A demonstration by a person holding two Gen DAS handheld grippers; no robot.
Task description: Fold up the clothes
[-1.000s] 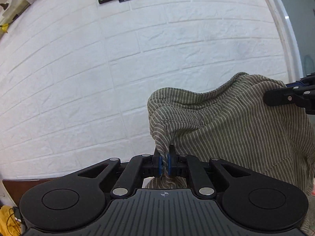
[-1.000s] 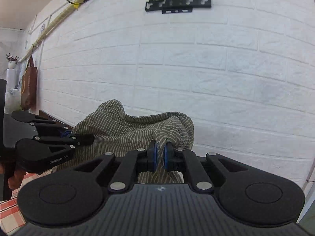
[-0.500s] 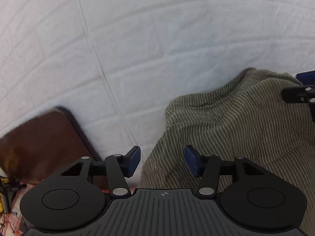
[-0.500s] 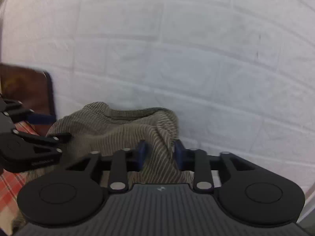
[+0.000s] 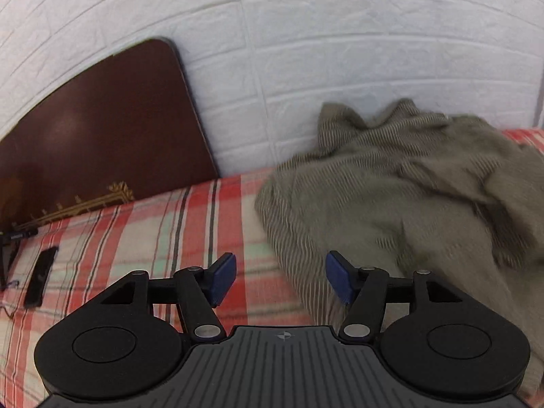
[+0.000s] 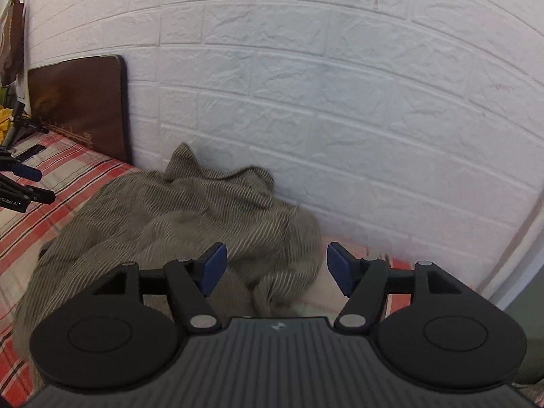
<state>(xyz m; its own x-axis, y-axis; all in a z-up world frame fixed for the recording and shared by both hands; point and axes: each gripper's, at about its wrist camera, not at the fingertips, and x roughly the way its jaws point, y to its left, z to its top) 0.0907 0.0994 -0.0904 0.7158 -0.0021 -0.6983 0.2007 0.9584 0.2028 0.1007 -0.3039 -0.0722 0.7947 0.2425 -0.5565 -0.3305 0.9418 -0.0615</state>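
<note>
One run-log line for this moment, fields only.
garment: striped olive garment crumpled on plaid bedsheet | left gripper: opening, holds nothing | right gripper: opening, holds nothing | fold: not started

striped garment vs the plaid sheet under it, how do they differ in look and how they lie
The striped garment is olive-brown with fine pale stripes; the plaid sheet has broad red, cream and green checks. The garment lies crumpled in a heap with folds, its far edge against the white brick wall; the sheet lies spread flat. The garment covers only part of the bed; the sheet runs beyond it on both sides. Both are patterned cloth.
</note>
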